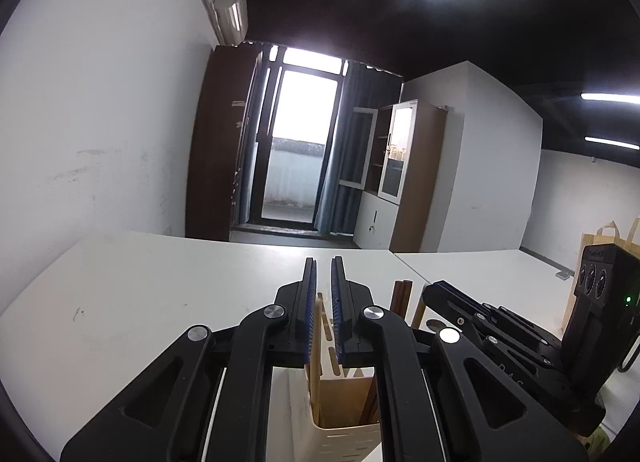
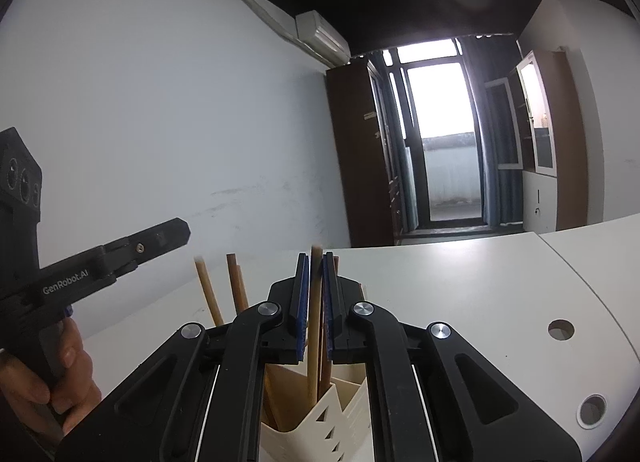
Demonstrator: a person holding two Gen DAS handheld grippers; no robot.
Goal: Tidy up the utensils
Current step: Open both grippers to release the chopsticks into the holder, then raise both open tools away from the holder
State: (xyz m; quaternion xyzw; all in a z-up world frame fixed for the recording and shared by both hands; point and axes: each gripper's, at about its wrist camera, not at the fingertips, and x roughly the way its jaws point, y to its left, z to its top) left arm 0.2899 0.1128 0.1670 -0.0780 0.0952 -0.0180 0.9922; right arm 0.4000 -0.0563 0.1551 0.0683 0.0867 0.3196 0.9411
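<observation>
White table [image 1: 140, 282], balcony door [image 1: 298, 150] beyond: left tongs [image 1: 325, 260] closed, right tongs [image 2: 315, 255] pinching a stick [image 2: 315, 302] (upright).

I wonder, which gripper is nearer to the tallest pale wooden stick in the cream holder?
Right. The right gripper has that stick between its pads. The left gripper is off to its left, closed on a wall of the cream holder.

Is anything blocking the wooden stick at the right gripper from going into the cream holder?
Nothing visible does. The pale wooden stick between the right gripper's jaws already reaches down into the cream slotted plastic holder, beside other wooden sticks.
</observation>
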